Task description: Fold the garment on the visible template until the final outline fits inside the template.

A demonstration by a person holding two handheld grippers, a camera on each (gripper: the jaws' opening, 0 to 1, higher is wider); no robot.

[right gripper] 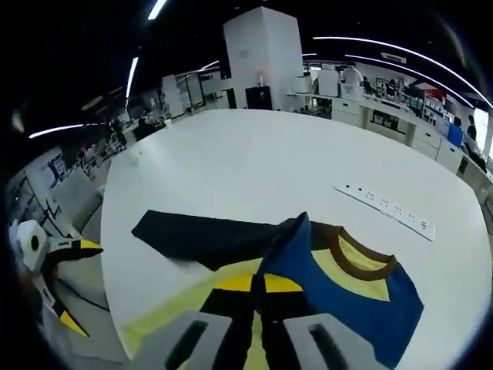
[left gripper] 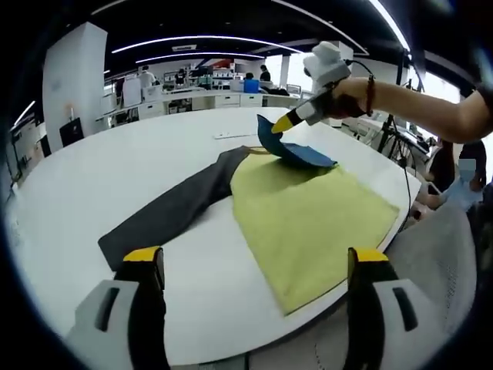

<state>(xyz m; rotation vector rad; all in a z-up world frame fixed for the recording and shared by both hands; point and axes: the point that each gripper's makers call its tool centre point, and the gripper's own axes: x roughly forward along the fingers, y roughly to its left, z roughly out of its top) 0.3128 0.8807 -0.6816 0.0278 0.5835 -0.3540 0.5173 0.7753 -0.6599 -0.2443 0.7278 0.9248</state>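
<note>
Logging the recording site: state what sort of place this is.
Most likely an open-plan office or lab: a big white table with the garment on a yellow template, rows of desks with people behind, and strip ceiling lights.

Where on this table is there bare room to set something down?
The white table is bare beyond the dark sleeve, out to the far rim and the strip of sockets. It is crowded at the near edge, where the yellow template and blue shirt lie.
</note>
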